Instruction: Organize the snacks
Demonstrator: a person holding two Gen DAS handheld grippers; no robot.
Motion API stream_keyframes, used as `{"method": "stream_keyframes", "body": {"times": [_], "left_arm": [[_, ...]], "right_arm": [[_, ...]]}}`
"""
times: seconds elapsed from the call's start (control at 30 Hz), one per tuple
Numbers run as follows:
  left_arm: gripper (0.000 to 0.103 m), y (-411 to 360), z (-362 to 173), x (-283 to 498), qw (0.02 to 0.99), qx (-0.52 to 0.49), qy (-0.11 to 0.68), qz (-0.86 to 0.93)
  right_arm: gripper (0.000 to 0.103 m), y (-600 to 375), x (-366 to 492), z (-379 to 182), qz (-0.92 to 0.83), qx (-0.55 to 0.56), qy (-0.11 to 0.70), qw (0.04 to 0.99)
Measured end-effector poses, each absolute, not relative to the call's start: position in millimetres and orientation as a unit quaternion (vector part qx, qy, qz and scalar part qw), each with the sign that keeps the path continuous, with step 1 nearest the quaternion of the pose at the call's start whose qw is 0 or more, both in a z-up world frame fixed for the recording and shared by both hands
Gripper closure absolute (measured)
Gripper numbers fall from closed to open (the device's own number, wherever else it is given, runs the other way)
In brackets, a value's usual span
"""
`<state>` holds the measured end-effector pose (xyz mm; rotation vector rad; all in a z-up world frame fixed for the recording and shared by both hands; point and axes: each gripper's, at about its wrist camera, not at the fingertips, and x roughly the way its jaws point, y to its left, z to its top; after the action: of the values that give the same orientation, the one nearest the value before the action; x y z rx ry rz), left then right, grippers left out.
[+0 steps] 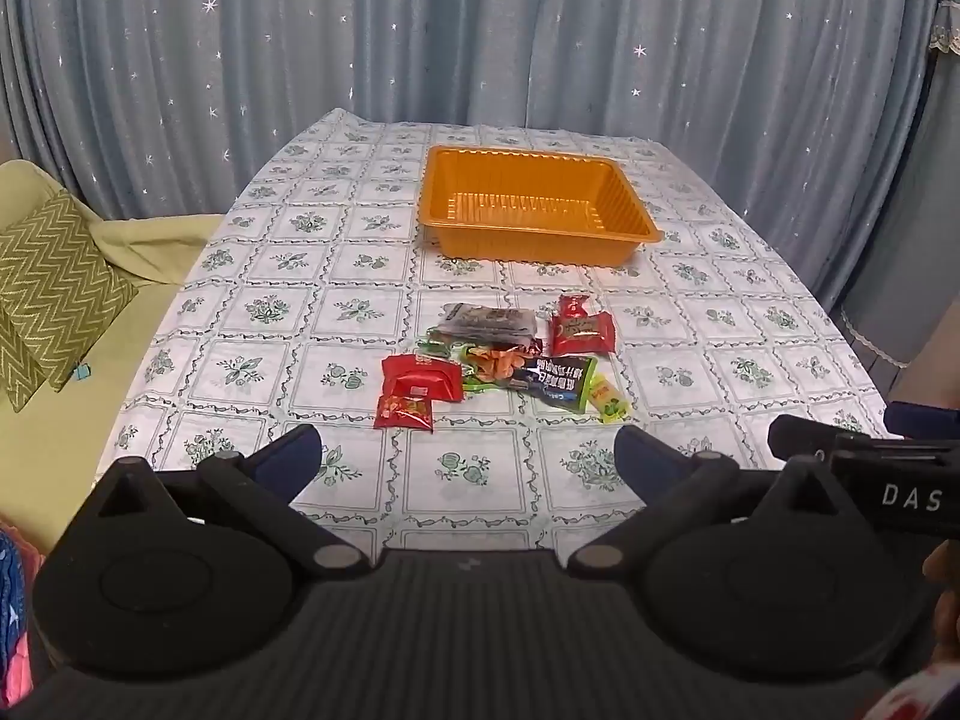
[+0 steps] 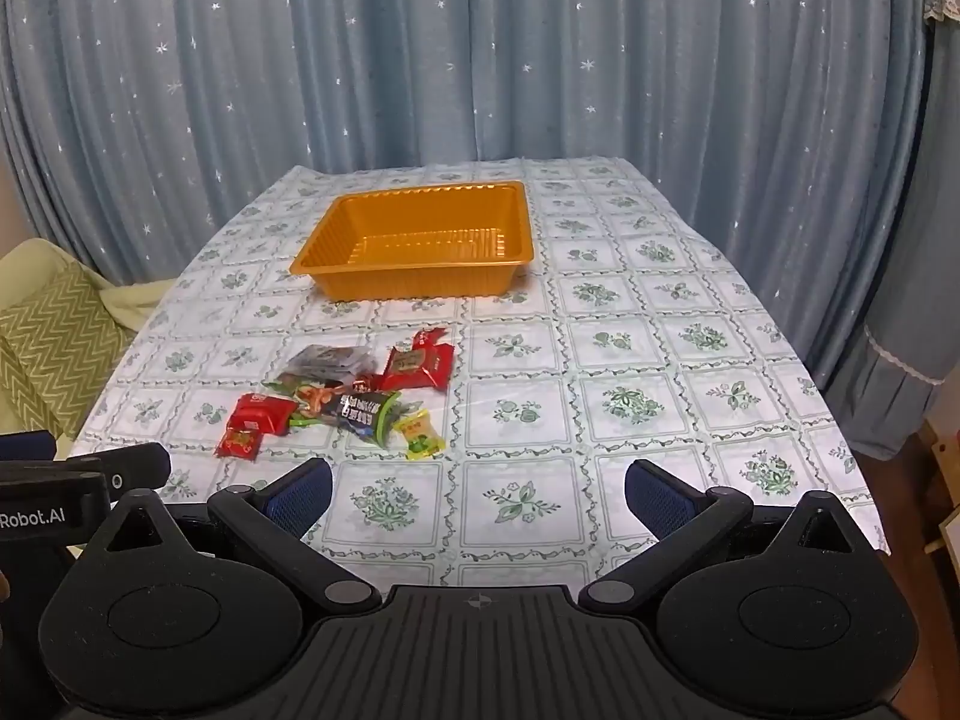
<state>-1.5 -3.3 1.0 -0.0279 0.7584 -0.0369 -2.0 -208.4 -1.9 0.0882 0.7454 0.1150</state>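
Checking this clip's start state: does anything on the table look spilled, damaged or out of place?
Nothing looks damaged or spilled. The snack packets lie in a loose, overlapping heap on the tablecloth, none in the orange tray, which sits empty beyond them. Both the left gripper and right gripper are open and hold nothing.

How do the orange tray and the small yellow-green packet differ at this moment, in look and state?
The orange tray is a rigid, ribbed open container, while the yellow-green packet is a soft sealed wrapper. The tray is far larger than the packet. The tray stands alone farther back with nothing inside; the packet lies at the near edge of the snack pile, beside a dark packet. Both rest on the floral tablecloth, and neither gripper touches them.
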Motion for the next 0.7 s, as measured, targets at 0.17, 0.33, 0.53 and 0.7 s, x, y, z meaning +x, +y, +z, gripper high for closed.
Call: {"method": "stream_keyframes", "body": {"times": [0.17,0.33,0.53,0.7], "left_arm": [[0.000,-3.6,0.0,-1.5,0.928,-0.014,0.371,-0.019],[0.000,-4.1,-0.6,-1.6,0.928,-0.014,0.371,-0.019],[0.000,-2.4,-0.3,-1.6,0.928,-0.016,0.371,-0.020],[0.000,-3.2,-0.5,-1.9,0.928,-0.016,0.371,-0.020]], "right_arm": [[0.000,-208.0,-1.3,-2.4,0.055,0.043,0.364,0.929],[0.000,-208.7,-1.8,-1.6,0.055,0.045,0.363,0.929],[0.000,-208.6,-1.9,-1.4,0.054,0.046,0.363,0.929],[0.000,-208.9,-1.9,-1.5,0.054,0.046,0.363,0.929]]}}
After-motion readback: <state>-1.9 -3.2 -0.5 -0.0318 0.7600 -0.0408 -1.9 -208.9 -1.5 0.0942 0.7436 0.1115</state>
